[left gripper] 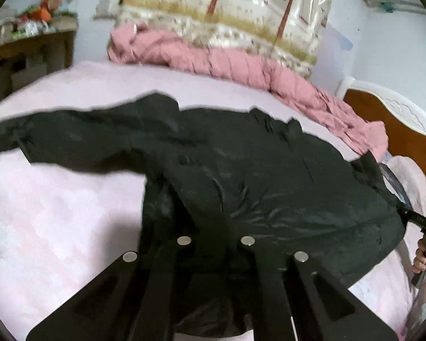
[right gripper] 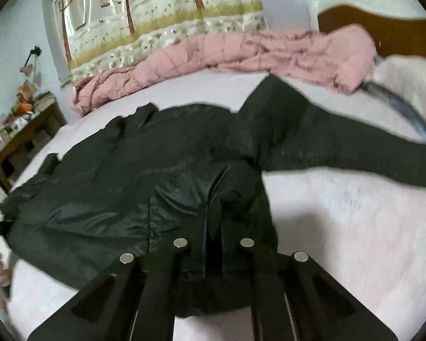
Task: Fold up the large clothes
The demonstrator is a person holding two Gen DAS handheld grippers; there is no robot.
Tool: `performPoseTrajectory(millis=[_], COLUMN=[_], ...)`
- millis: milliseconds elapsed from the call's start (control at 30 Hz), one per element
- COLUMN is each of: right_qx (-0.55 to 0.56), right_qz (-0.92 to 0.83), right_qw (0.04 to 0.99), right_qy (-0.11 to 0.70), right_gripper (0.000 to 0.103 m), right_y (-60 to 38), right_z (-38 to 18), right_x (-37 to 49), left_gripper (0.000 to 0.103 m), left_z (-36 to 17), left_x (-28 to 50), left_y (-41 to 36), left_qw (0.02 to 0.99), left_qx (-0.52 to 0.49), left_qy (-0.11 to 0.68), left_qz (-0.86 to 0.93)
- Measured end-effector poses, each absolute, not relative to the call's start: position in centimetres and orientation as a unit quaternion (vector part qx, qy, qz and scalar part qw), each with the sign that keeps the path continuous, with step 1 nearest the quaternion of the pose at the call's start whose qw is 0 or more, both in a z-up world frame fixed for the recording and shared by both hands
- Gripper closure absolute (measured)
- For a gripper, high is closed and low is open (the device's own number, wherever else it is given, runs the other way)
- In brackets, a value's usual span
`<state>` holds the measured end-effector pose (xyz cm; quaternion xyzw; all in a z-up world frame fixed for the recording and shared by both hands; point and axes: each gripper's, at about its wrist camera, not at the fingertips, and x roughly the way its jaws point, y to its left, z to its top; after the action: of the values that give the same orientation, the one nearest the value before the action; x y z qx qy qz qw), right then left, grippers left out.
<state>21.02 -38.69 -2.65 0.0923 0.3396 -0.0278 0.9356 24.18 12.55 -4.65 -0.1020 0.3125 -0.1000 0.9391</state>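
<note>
A large black jacket (left gripper: 241, 176) lies spread on a pale pink bed (left gripper: 56, 213), one sleeve stretched to the left. My left gripper (left gripper: 213, 213) is shut on the jacket's near hem, the fabric bunched between its fingers. In the right wrist view the same jacket (right gripper: 142, 176) fills the middle, its other sleeve (right gripper: 340, 147) stretched right. My right gripper (right gripper: 213, 213) is shut on the near hem too, a fold rising between its fingers. The right gripper and the hand holding it also show at the left wrist view's right edge (left gripper: 423, 227).
A crumpled pink quilt (left gripper: 241, 65) lies along the bed's far side below a tree-print curtain (left gripper: 227, 5). A wooden headboard (left gripper: 397, 130) stands at the right. A cluttered wooden side table (right gripper: 22, 130) stands left of the bed.
</note>
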Motion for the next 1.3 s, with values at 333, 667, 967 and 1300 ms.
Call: performPoseTrajectory(millis=[333, 667, 967, 1300], right_qx=[0.112, 0.082, 0.031, -0.012], right_qz=[-0.076, -0.103, 0.03, 0.013], right_qw=[0.912, 0.927, 0.954, 0.914], right_qy=[0.388, 0.35, 0.298, 0.406], right_gripper=[0.097, 0.085, 0.015, 0.015], right_y=[-38.9, -38.0, -31.1, -26.2], right_z=[-6.8, -4.8, 1.6, -5.2], right_x=[24.9, 22.9, 18.7, 22.0], left_gripper=[0.097, 0.029, 0.005, 0.004], left_z=[-7.8, -5.0, 0.5, -6.6], left_x=[28.0, 25.2, 21.0, 25.0], left_y=[7.5, 8.5, 3.1, -2.6], left_qw=[0.928, 0.955, 0.962, 0.922], left_qx=[0.071, 0.061, 0.034, 0.039], left_qy=[0.365, 0.287, 0.262, 0.373], left_qz=[-0.007, 0.032, -0.067, -0.092])
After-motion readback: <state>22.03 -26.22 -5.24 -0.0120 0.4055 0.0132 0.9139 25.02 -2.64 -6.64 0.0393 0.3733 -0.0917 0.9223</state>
